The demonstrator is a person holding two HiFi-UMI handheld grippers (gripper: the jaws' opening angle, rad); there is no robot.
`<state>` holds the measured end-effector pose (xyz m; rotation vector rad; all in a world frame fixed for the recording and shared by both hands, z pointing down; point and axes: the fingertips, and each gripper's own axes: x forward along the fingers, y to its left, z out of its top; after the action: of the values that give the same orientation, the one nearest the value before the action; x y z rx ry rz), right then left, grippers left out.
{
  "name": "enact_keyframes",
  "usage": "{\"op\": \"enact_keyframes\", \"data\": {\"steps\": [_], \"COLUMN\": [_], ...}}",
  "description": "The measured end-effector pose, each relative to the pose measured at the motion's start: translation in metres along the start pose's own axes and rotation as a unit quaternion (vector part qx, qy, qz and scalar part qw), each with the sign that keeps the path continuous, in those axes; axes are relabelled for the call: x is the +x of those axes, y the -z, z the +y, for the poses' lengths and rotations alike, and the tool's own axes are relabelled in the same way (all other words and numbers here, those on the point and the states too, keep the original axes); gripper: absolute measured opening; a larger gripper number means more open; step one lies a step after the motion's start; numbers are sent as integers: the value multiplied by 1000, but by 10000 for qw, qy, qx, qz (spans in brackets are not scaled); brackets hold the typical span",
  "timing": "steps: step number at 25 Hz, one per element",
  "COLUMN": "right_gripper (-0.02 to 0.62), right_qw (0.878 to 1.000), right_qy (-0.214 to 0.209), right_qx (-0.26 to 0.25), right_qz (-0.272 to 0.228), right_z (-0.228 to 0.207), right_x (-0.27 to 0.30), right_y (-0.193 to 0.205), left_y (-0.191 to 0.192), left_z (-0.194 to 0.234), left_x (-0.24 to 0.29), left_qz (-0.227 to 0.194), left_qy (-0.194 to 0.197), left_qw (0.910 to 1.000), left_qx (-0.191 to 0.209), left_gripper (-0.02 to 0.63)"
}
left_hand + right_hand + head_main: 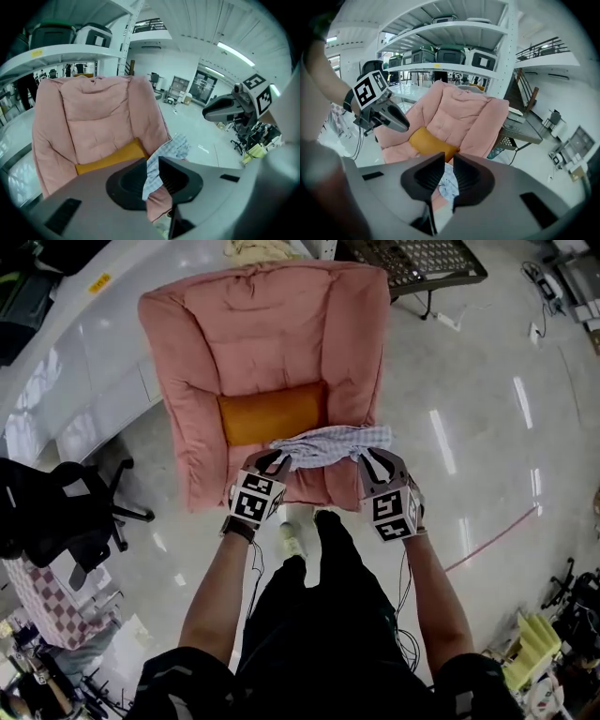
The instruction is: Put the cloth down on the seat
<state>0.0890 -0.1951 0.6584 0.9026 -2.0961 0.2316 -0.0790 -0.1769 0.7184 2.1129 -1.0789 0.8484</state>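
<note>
A pale checked cloth (333, 444) is stretched between my two grippers above the front edge of a pink padded armchair (262, 343). An orange cushion (272, 413) lies on its seat. My left gripper (278, 458) is shut on the cloth's left end, and my right gripper (368, 457) is shut on its right end. In the left gripper view the cloth (171, 149) runs up out of the narrow gap of my left gripper (153, 174). In the right gripper view a fold of cloth (449, 186) sits between the close-set jaws of my right gripper (449, 176).
A black office chair (66, 512) stands on the floor to the left. A white counter (84, 343) runs behind the armchair at left, and a dark mesh rack (422, 259) stands at its right rear. The person's legs (319, 596) are right in front of the seat.
</note>
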Motion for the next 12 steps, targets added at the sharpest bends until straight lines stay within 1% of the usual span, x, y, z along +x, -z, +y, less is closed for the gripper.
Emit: {"op": "enact_keyframes", "data": {"steps": [5,9,12], "right_gripper": [41,29,19], "right_qw": [9995,9982,9964], "right_qy": [142,318,417], "right_qx": [122,202,363], "right_qz": [-251,-465,-644], "right_z": [5,8,10], "right_x": [-35,-57,-79], "right_y": [-23,-45,-57], "left_y": [-30,-53,-63], "left_z": [-8,-9,-15], "left_x": [-39,-71,-97], "left_qz": [-311,-635,-778], "left_qy": [-112,-188,-221], "left_qw": [9993,9972,9961], "left_qx": [-178,-342,-346], "left_gripper": [32,14,6]}}
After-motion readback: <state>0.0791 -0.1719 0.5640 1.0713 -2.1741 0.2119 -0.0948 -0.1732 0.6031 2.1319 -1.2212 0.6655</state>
